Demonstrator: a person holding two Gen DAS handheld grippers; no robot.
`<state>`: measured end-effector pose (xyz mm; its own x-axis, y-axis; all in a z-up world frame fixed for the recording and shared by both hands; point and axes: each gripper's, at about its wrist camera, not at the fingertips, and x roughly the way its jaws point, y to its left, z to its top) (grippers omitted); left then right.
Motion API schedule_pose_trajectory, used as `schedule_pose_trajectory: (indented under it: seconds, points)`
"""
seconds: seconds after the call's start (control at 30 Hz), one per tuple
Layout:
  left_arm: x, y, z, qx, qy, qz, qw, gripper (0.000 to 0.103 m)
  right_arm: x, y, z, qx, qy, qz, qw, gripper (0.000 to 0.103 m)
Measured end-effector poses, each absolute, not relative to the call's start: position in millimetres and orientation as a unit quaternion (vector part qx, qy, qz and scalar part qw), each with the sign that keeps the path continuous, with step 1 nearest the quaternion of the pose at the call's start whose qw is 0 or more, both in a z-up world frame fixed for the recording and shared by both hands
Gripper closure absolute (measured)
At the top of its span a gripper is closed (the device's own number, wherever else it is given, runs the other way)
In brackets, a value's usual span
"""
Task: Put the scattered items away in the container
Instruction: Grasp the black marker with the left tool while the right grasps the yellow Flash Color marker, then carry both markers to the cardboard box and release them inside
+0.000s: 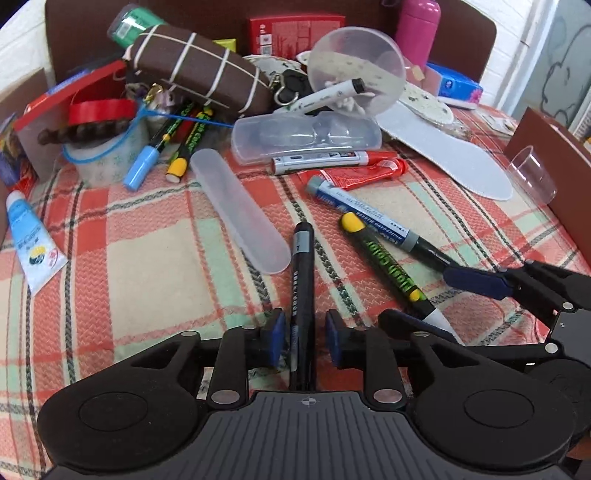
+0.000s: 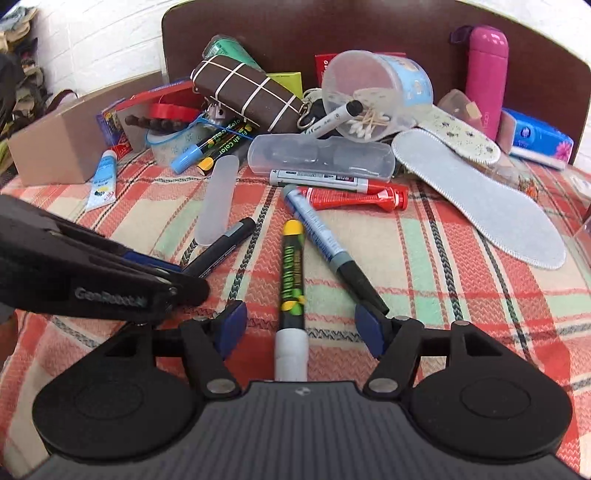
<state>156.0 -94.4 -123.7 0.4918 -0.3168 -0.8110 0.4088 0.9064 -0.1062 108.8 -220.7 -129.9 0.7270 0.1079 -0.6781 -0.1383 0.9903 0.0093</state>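
My left gripper (image 1: 304, 341) straddles the black marker (image 1: 303, 280), jaws apart, marker pointing twelve o'clock; right gripper (image 2: 301, 328), jaws apart, straddles the yellow-capped marker (image 2: 291, 280), likewise aligned.

I see a white brick wall (image 2: 103, 40) behind a brown chair back (image 2: 369, 26), and a plaid tablecloth (image 2: 461, 295) in daylight.
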Motion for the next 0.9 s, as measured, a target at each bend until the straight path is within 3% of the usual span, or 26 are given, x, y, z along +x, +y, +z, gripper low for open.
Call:
schedule_pose_trajectory:
  seconds: [0.03,0.07,0.1,0.23,0.27,0.37,0.4,0.47,0.9]
  points:
    - [155,-96,-124,0.054,0.457,-0.21,0.863,0.062,110,-220,-131,-0.023,0.365,0.063,0.928,0.033]
    - [155,-95,-123,0.054,0.458,-0.21,0.862,0.083,111,-220,-131,-0.022,0.37,0.06,0.927,0.033]
    - [154,-94,-123,0.052,0.459,-0.21,0.861,0.093,111,-221,-131,-0.018,0.372,0.058,0.926,0.033]
    - [155,-88,-124,0.04,0.464,-0.211,0.86,0.092,112,-222,-132,-0.005,0.375,0.064,0.925,0.033]
    - [155,-89,-124,0.039,0.463,-0.211,0.86,0.086,113,-221,-133,-0.006,0.376,0.068,0.924,0.039]
    - [157,-90,-126,0.037,0.461,-0.211,0.861,0.085,114,-215,-132,-0.019,0.375,0.077,0.924,0.062]
    - [156,-89,-125,0.035,0.461,-0.211,0.861,0.086,114,-213,-131,-0.025,0.375,0.078,0.923,0.075]
    - [153,-85,-124,0.028,0.462,-0.211,0.861,0.092,114,-210,-131,-0.034,0.375,0.081,0.923,0.084]
    - [129,-22,-97,-0.024,0.44,-0.186,0.878,0.093,105,-184,-96,0.039,0.375,0.18,0.908,0.085]
